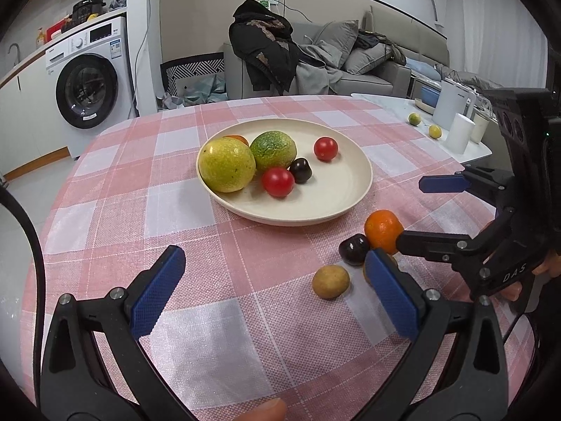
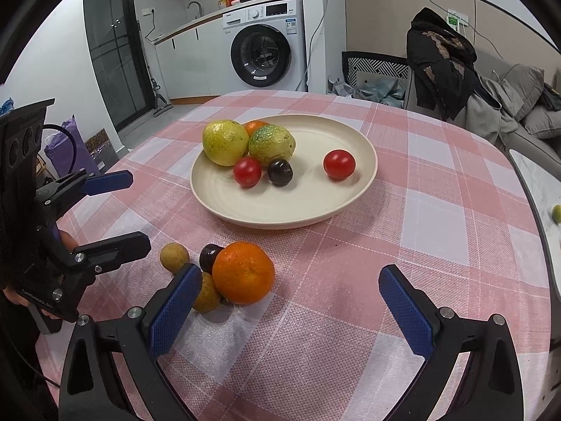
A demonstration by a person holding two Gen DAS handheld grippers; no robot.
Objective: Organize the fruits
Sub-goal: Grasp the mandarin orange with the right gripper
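Six fruits lie on the cream plate [image 2: 336, 207] and four more sit in a cluster on the counter [image 2: 438, 217] just in front of it; both tools are spread wide and empty.

On the plate: one yellow-green citrus [image 2: 224, 142], one green citrus [image 2: 271, 144], one small orange [image 2: 255, 126] half hidden behind them, two cherry tomatoes [image 2: 247, 172] [image 2: 339, 164], and one dark cherry [image 2: 280, 172]. Off the plate, near its front rim: one orange [image 2: 243, 273], one dark cherry [image 2: 209, 256] touching it, and two tan longans [image 2: 174, 257] [image 2: 208, 293], the second partly hidden by a blue pad. The left tool [image 1: 277, 298] hovers over the counter, jaws wide, gripping nothing. The right tool [image 2: 291, 312] is equally wide, its left finger just beside the orange, clamping nothing.
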